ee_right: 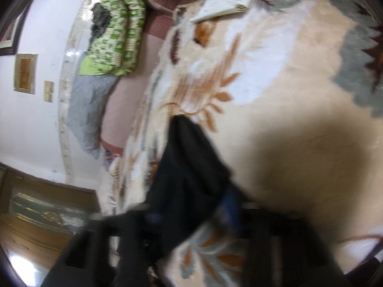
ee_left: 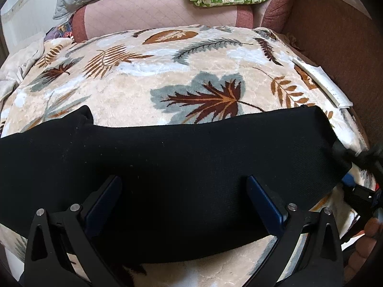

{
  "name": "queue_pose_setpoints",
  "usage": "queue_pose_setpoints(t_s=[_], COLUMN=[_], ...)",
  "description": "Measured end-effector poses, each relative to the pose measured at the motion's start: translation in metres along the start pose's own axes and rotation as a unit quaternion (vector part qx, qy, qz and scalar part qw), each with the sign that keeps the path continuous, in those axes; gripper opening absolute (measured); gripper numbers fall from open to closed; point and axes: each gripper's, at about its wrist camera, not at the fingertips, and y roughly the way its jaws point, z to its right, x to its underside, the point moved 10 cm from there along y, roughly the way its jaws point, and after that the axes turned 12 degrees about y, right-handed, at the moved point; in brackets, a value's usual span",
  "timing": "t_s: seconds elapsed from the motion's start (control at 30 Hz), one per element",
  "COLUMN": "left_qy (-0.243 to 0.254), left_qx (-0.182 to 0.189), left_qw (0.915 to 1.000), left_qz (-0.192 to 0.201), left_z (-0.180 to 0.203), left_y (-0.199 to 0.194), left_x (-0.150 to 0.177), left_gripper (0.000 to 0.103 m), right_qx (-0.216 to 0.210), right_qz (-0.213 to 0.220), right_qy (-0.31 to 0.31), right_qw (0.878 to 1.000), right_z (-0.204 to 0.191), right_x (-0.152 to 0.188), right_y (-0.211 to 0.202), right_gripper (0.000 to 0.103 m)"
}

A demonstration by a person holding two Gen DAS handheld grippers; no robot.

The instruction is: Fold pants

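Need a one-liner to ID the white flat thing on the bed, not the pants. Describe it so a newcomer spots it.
Start from the leaf-print blanket covering the bed. Follow its right edge toward the brown side panel, just beyond the far right corner of the black pants. There lies a thin white booklet, flat and hard-edged with a ribbed spine: the only stiff, plain white thing among soft patterned fabrics.

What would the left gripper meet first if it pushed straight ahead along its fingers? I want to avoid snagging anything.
Most likely the black pants: they lie straight across the gap between the open fingers of the left gripper, on the leaf-print blanket. Height above the cloth is unclear.
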Motion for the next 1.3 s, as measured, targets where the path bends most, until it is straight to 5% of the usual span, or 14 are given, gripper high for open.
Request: queue_pose_setpoints(t_s=[0.1, 0.27, 0.33, 0.4, 0.47, 0.57, 0.7, 0.8, 0.93, 1.03, 1.1, 1.3], left_qy=[0.003, -0.012, -0.007, 0.002, 0.013, 0.065, 0.150, 0.143, 0.139, 0.137, 0.110, 0.071], left_qx=[0.022, 0.187, 0.228, 0.268, 0.269, 0.271, 0.214, 0.172, 0.155, 0.147, 0.153, 0.173], left_qw=[0.9998, 0.9823, 0.9727, 0.9595, 0.9571, 0.9493, 0.9506, 0.9588, 0.9620, 0.9633, 0.9652, 0.9721], left_qz=[0.001, -0.007, -0.044, -0.086, -0.106, -0.145, -0.167, -0.174, -0.176, -0.177, -0.181, -0.142], left_z=[0.005, 0.039, 0.055, 0.073, 0.082, 0.098, 0.101, 0.081, 0.062, 0.047, 0.035, -0.018], left_y=[-0.005, -0.028, -0.030, -0.027, -0.022, -0.021, -0.019, -0.010, -0.007, -0.012, -0.016, -0.043], left_x=[-0.004, -0.042, -0.062, -0.083, -0.098, -0.101, -0.088, -0.090, -0.092, -0.089, -0.085, -0.076], left_gripper=[0.103, 0.103, 0.103, 0.103, 0.103, 0.103, 0.103, 0.103, 0.101, 0.062, 0.024, 0.016], right_qx=[-0.007, 0.033, 0.074, 0.128, 0.165, 0.186, 0.192, 0.182, 0.169, 0.167, 0.159, 0.145], right_qz=[0.002, 0.063, 0.105, 0.161, 0.204, 0.223, 0.225, 0.224, 0.219, 0.219, 0.224, 0.239], right_qy=[-0.001, -0.119, -0.191, -0.296, -0.389, -0.484, -0.527, -0.545, -0.590, -0.598, -0.609, -0.659], right_qw=[1.000, 0.990, 0.973, 0.933, 0.883, 0.826, 0.797, 0.787, 0.758, 0.753, 0.745, 0.699], right_z=[0.000, -0.026, -0.038, -0.058, -0.078, -0.094, -0.103, -0.111, -0.119, -0.124, -0.134, -0.151], right_x=[0.000, 0.012, 0.021, 0.039, 0.062, 0.097, 0.118, 0.133, 0.161, 0.168, 0.179, 0.224], right_y=[-0.002, -0.012, -0.017, -0.021, -0.020, -0.008, 0.004, 0.007, 0.014, 0.015, 0.016, 0.023], right_gripper=[0.009, 0.009, 0.009, 0.009, 0.009, 0.009, 0.009, 0.009, 0.009, 0.009, 0.009, 0.008])
